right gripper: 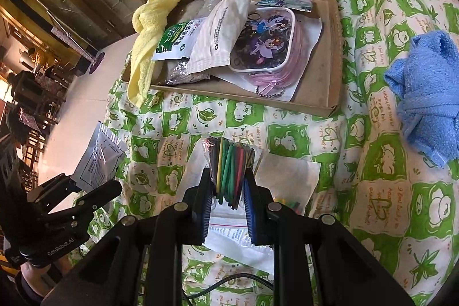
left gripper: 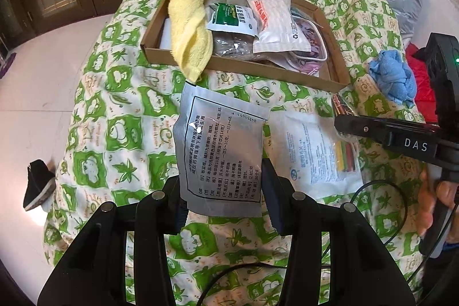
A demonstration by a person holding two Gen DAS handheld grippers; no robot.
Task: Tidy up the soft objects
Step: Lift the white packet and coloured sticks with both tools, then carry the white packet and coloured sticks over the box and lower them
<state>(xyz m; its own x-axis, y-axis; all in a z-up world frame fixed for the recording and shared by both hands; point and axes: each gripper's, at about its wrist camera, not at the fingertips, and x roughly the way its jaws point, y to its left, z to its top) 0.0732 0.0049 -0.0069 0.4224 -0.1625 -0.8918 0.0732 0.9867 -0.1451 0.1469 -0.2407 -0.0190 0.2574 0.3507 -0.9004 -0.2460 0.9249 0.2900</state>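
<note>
My left gripper (left gripper: 225, 192) is shut on the lower edge of a silver sachet (left gripper: 221, 145) with black print, held upright above the green-and-white quilt (left gripper: 114, 134). My right gripper (right gripper: 228, 191) is shut on a clear bag of coloured sticks (right gripper: 231, 171), also lifted over the quilt. The left wrist view shows the right gripper (left gripper: 342, 129) at the right. The right wrist view shows the left gripper (right gripper: 94, 191) with the sachet (right gripper: 100, 159) at the left. Behind lies a cardboard tray (left gripper: 243, 66) with a yellow towel (left gripper: 189, 27) draped over its left rim.
The tray (right gripper: 332, 53) also holds a green-labelled packet (right gripper: 175, 40), a white packet (right gripper: 218, 27) and a pink cartoon pouch (right gripper: 264, 39). A blue towel (right gripper: 427, 93) lies crumpled on the quilt at the right. A flat white packet (left gripper: 304, 151) lies under the grippers. White floor (left gripper: 43, 91) lies left.
</note>
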